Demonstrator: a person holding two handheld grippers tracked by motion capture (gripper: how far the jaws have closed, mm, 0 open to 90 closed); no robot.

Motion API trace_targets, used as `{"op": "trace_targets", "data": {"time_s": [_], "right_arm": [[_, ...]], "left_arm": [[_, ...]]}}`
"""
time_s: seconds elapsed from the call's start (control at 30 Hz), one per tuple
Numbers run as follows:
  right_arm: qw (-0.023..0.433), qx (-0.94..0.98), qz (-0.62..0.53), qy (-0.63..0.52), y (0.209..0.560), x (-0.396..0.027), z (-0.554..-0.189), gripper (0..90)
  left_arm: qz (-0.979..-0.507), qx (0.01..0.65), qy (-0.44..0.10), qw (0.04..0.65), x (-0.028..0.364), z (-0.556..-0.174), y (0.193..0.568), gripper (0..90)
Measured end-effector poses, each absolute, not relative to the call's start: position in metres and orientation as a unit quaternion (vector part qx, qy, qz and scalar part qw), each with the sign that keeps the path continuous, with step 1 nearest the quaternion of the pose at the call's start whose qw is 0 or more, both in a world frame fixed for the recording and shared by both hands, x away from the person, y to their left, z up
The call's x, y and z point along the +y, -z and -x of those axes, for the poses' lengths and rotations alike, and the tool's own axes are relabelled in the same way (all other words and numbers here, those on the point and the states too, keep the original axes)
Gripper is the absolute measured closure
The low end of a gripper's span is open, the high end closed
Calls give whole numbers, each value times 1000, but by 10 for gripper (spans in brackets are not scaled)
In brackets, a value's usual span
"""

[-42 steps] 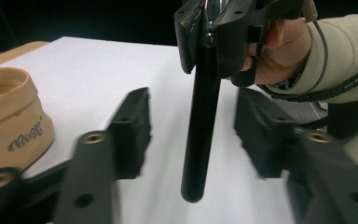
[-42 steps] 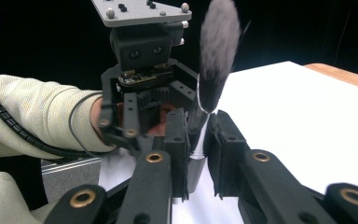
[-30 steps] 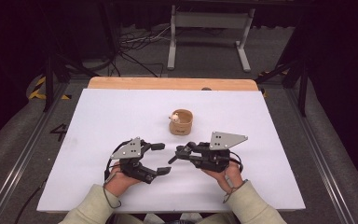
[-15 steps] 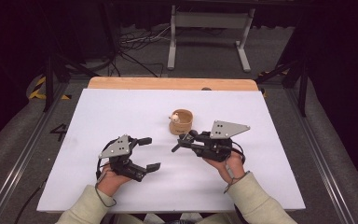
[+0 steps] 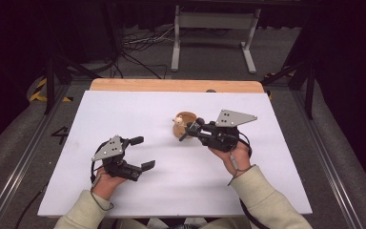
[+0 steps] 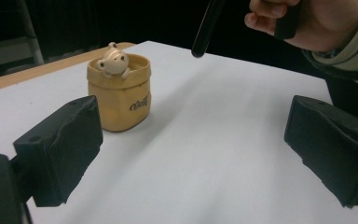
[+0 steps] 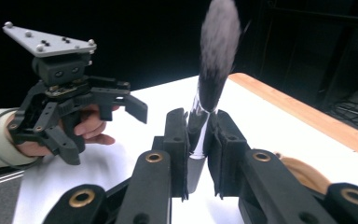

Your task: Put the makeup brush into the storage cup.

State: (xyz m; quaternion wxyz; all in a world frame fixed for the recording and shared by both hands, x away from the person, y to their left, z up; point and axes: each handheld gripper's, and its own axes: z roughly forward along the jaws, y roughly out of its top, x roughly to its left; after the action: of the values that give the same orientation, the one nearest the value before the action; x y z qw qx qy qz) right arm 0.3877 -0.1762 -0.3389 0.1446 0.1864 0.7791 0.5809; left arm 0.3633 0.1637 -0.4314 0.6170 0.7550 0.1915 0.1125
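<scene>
- My right gripper [image 7: 196,140] pinched a makeup brush [image 7: 212,74] by its silver ferrule, jaws pressed against it, dark bristles pointing up and away in the right gripper view.
- From above, that gripper [image 5: 190,130] sat just beside the yellow ceramic pot [image 5: 185,122] near the middle of the white table [image 5: 138,109]; I could not tell whether they touched.
- The pot [image 6: 119,95] stood upright with a small bear figure [image 6: 112,59] peeking over its rim.
- My left gripper [image 5: 142,152] hovered nearer the table's front-left, jaws spread wide, gripping nothing.
</scene>
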Motion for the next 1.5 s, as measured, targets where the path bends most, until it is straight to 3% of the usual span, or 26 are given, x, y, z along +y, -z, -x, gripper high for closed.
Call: {"op": "trace_targets", "data": {"time_s": [0.9, 1.5], "right_arm": [[215, 757, -267, -557, 331, -182, -430, 792], [219, 745, -313, -547, 335, -181, -448, 791]], "left_arm": [[-751, 237, -130, 603, 181, -356, 430, 21], [-756, 248, -136, 591, 180, -357, 431, 24]]}}
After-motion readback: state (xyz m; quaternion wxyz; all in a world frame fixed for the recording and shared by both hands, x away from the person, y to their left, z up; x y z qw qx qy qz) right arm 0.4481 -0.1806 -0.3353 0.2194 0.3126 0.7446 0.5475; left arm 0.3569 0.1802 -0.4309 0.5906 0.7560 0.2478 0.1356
